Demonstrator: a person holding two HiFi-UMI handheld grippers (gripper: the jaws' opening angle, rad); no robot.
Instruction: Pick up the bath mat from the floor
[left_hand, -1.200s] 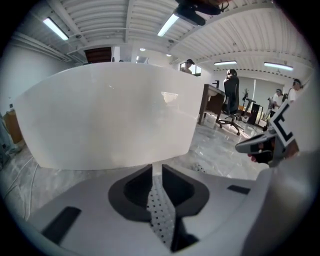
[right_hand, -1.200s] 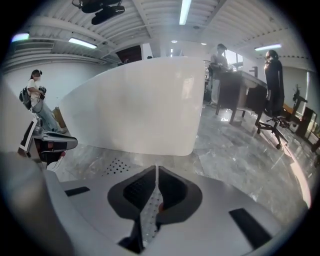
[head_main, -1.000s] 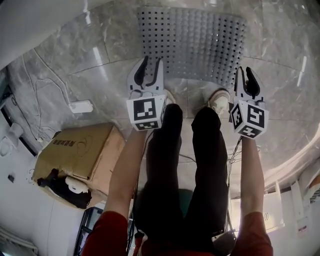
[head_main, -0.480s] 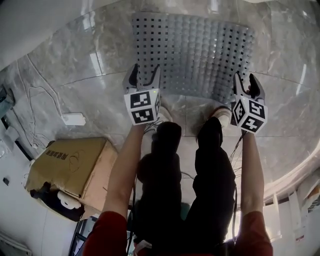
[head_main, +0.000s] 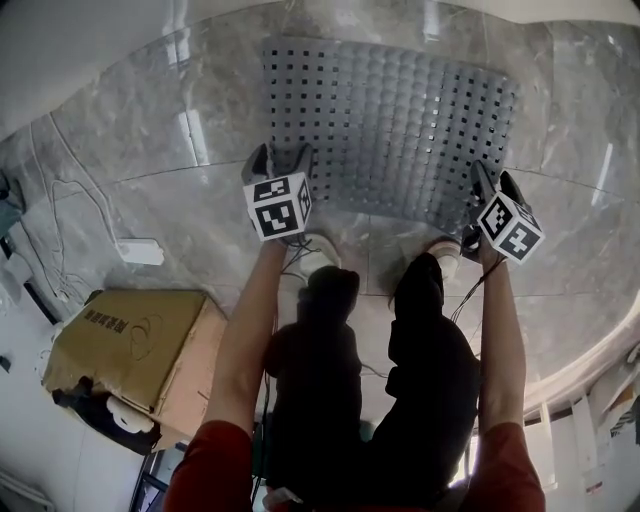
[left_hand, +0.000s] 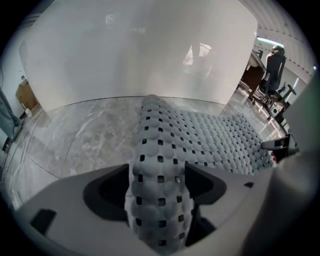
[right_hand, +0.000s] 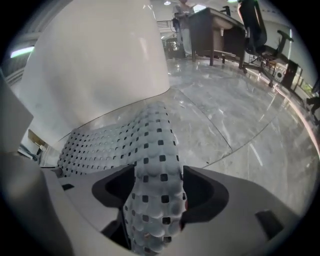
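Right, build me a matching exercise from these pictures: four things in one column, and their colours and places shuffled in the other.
Things:
1. bath mat
2. cardboard box
3. power strip
4. office chair

Descriptions:
a. brown, at the person's left
b. black, far off in the background
c. grey, dotted with square holes
d. white, small, low and flat

Pairs: 1-c, 2-a, 3-d, 4-b
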